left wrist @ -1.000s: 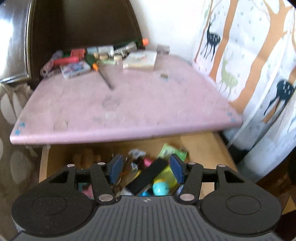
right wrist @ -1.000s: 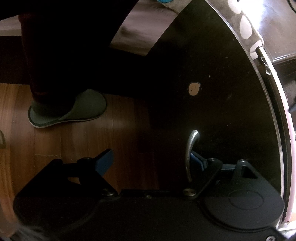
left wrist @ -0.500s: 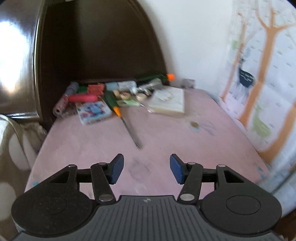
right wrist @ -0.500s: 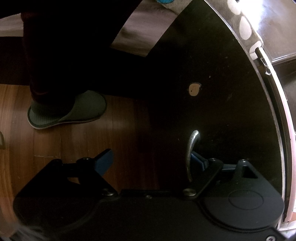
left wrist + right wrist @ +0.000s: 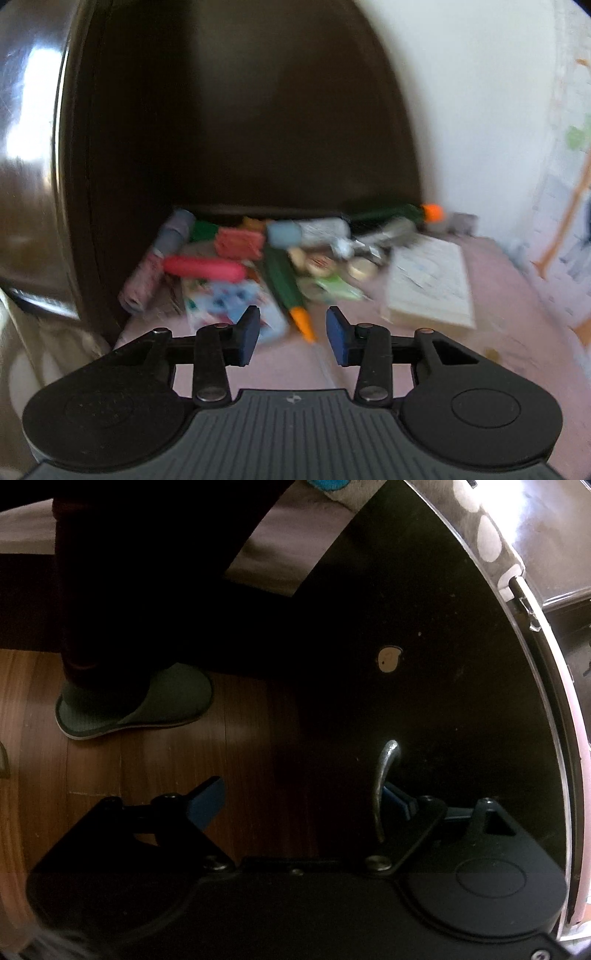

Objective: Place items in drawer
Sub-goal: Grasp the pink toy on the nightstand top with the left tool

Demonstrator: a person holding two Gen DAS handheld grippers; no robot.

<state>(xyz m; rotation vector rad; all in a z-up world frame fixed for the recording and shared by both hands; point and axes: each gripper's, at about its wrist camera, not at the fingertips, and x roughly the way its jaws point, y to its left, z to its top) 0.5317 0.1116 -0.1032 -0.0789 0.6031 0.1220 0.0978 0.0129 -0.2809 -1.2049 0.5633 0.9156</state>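
Note:
My left gripper point(image 5: 291, 334) is open and empty, just above the pink tabletop point(image 5: 498, 295). Right ahead of it lie a green screwdriver with an orange tip point(image 5: 286, 286), a blue patterned card box point(image 5: 229, 302), a red tube point(image 5: 205, 267) and a white booklet point(image 5: 430, 286). The view is blurred. My right gripper point(image 5: 306, 803) is open at the dark drawer front point(image 5: 443, 701); its right finger point(image 5: 397, 801) sits behind the metal handle point(image 5: 384, 775), hooked on it.
More small items are piled at the back of the table against a dark headboard point(image 5: 240, 110). A patterned curtain point(image 5: 569, 184) hangs at right. A foot in a green slipper point(image 5: 140, 709) stands on the wood floor point(image 5: 147, 760) left of the drawer.
My left gripper has risen from the open drawer and moved forward over the table toward the pile of items. The right gripper has stayed hooked on the handle.

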